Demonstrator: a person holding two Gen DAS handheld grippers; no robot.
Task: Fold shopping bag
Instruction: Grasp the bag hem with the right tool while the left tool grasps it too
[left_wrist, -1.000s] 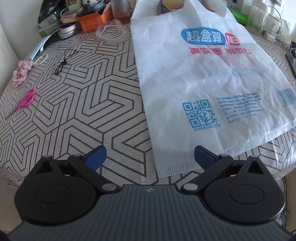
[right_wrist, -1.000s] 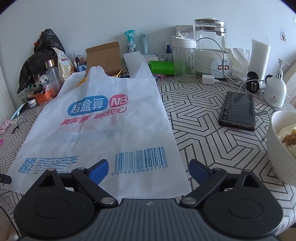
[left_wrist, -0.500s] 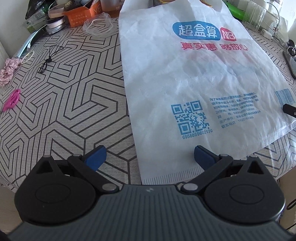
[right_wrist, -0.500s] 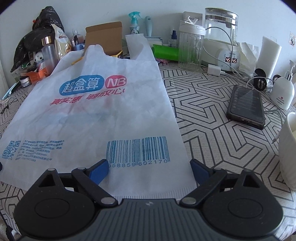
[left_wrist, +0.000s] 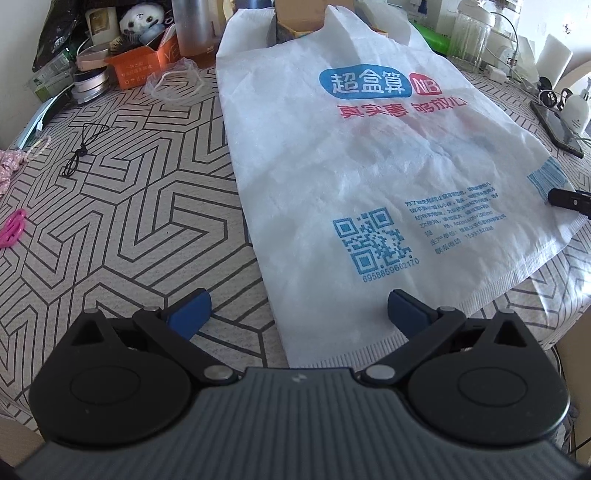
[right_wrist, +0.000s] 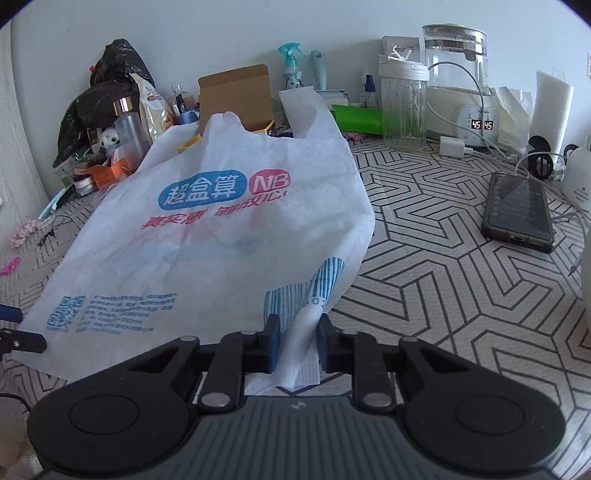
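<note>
White non-woven fabric with a blue and red logo makes up the shopping bag (left_wrist: 369, 155), which lies spread over the middle of the tabletop (left_wrist: 122, 192), its two handles pointing toward the clutter along the far wall and its stitched bottom hem nearest the edge. The right gripper (right_wrist: 295, 341) has its jaws drawn in tight on the bottom right corner of the bag, pinching a bunched fold of the material between the blue pads (right_wrist: 274, 345); the fabric there rises off the surface, so the barcode (right_wrist: 314, 291) crumples and curves upward. The left gripper (left_wrist: 298, 308) hovers over the near left corner of the bag with its jaws spread wide, holding nothing; one blue pad sits above the bare patterned cloth, the other above the bag beside the QR code (left_wrist: 373, 242). From the left wrist view the tip of the right gripper shows as a black bar at the bag's far corner. A phone (right_wrist: 519, 212) lies face up on the tabletop well to the right of the bag, with a cable running to it. Behind it stand a ribbed glass jar (right_wrist: 403, 107) and a kettle base showing 45. A pink clip (left_wrist: 13, 229) and a thin black cord (left_wrist: 79, 155) lie to the left of the bag, apart from it.
</note>
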